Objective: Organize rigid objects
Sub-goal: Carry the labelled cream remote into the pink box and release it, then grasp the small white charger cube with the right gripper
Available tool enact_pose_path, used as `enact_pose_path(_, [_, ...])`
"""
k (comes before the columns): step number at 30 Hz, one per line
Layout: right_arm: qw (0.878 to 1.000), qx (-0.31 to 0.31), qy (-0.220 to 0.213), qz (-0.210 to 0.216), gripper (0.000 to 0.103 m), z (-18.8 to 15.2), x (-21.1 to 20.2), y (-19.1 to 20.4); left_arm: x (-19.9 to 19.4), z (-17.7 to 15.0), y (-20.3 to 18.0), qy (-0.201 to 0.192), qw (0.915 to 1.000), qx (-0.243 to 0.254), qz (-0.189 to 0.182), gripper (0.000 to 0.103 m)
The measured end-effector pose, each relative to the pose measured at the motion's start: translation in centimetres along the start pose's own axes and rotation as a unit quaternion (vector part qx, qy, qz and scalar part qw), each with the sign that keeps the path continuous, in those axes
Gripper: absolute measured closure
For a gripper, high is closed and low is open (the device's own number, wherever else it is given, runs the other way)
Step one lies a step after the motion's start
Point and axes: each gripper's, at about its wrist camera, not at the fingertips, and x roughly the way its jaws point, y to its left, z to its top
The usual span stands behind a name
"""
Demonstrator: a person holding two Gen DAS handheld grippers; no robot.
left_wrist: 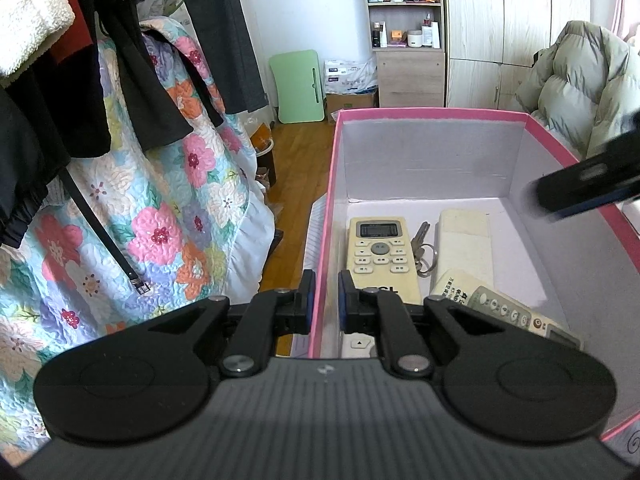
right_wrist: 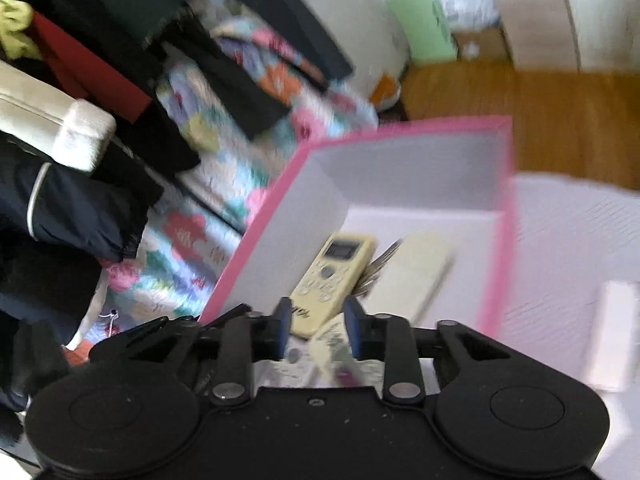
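A pink box (left_wrist: 432,113) with a white inside holds a cream remote (left_wrist: 382,256), a bunch of keys (left_wrist: 424,252), a long white remote (left_wrist: 466,248) and a grey-faced remote (left_wrist: 504,314). My left gripper (left_wrist: 325,300) is shut on the box's left wall near the front corner, one finger outside and one inside. My right gripper (right_wrist: 319,328) hovers over the box's near end, jaws partly apart, nothing pressed between the pads. The cream remote (right_wrist: 334,276) and a labelled remote (right_wrist: 332,344) lie below it. In the left wrist view the right gripper (left_wrist: 580,188) is a blurred dark shape over the right rim.
A flowered quilt (left_wrist: 160,216) with dark clothes draped over it lies left of the box. The box (right_wrist: 404,128) rests on a white cloth (right_wrist: 568,232), where a blurred white object (right_wrist: 616,332) lies to its right. A puffy jacket (left_wrist: 580,80), wood floor and shelves are behind.
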Motion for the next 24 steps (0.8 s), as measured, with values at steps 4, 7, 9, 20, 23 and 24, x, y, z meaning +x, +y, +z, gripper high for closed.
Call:
enact_pose_path(4, [0.995, -0.025, -0.047, -0.078, 0.062, -1.3, -5.2, -2.1, 0.0, -0.1, -0.2, 0.001, 1.0, 0.004, 0.004, 0.093])
enact_pose_path(7, [0.987, -0.034, -0.058, -0.145, 0.062, -2.8, -7.9, -4.5, 0.0, 0.0, -0.2, 0.002, 1.0, -0.002, 0.004, 0.093])
enact_pose_path(9, [0.98, -0.026, -0.074, -0.184, 0.062, -4.5, -9.3, -6.2, 0.0, 0.0, -0.4, 0.004, 1.0, 0.001, 0.006, 0.093])
enact_pose_path(20, [0.978, -0.046, -0.024, -0.201, 0.037, -9.9, -7.6, -8.9, -0.1, 0.0, -1.0, 0.003, 0.9995, 0.02, 0.026, 0.093])
enact_pose_path(23, [0.973, -0.073, -0.02, -0.216, 0.036, -10.1, -6.2, -8.7, -0.1, 0.0, -1.0, 0.002, 0.9995, 0.018, 0.024, 0.093])
enact_pose_path(24, [0.969, -0.086, -0.019, -0.23, 0.035, -10.1, -5.8, -8.6, -0.1, 0.0, -1.0, 0.002, 0.9995, 0.018, 0.025, 0.093])
